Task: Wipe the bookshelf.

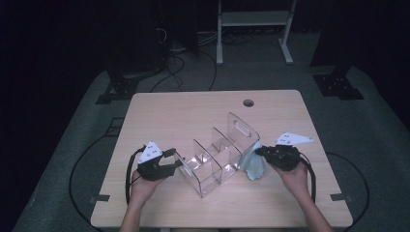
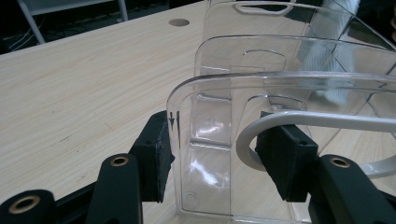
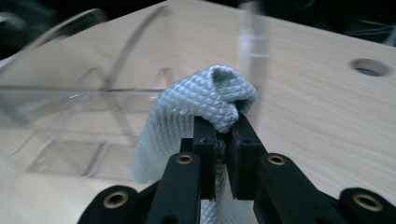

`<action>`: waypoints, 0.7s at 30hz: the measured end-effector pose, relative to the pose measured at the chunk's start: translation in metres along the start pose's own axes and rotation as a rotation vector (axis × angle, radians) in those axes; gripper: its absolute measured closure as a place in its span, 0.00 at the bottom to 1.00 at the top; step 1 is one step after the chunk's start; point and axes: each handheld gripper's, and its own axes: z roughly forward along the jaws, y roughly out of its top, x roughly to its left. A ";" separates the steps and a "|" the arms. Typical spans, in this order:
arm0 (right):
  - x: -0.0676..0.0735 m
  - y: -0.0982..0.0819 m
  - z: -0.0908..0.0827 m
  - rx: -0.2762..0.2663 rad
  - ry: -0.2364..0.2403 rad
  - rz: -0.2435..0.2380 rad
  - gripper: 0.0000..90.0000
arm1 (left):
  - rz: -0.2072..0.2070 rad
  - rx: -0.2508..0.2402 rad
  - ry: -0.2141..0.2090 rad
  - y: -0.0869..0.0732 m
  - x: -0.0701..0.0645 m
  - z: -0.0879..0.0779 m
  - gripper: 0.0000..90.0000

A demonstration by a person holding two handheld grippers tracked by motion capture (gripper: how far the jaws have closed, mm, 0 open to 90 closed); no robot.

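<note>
A clear plastic organizer (image 1: 217, 157) with several upright dividers stands on the wooden table (image 1: 183, 111), set at a slant. My left gripper (image 1: 175, 162) sits at its near left end. In the left gripper view the black pads (image 2: 156, 149) straddle the clear end wall (image 2: 210, 154), the left pad against its edge, and hold it. My right gripper (image 1: 258, 152) is at the organizer's right end, shut on a pale blue textured cloth (image 1: 254, 168). The cloth (image 3: 196, 102) bunches over the closed gripper (image 3: 226, 126) and rests against a clear wall (image 3: 70, 107).
A round cable hole (image 1: 248, 103) lies in the tabletop behind the organizer. Bare wood stretches to the far and left edges. Beyond the table are dark floor, cables and a white frame (image 1: 254, 29). A pale cable loop (image 2: 299, 121) crosses the left gripper view.
</note>
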 end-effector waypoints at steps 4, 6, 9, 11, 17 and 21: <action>-0.009 -0.001 -0.001 -0.011 -0.018 0.025 0.92 | 0.001 0.000 0.000 0.000 -0.001 0.001 0.52; -0.005 -0.001 0.000 -0.003 -0.016 0.013 0.92 | -0.002 -0.001 0.001 0.000 -0.001 0.001 0.52; 0.013 -0.002 0.004 0.007 0.057 -0.014 0.92 | 0.004 0.000 -0.001 0.000 -0.001 0.001 0.52; 0.015 -0.001 0.003 0.016 0.048 -0.034 0.92 | 0.003 0.001 0.000 0.000 -0.001 0.000 0.52; -0.005 -0.002 0.000 0.002 0.003 0.019 0.92 | 0.003 -0.001 -0.003 0.000 -0.001 0.000 0.52; 0.009 -0.003 0.005 0.020 0.039 -0.004 0.92 | 0.001 -0.002 -0.004 0.000 -0.001 0.001 0.52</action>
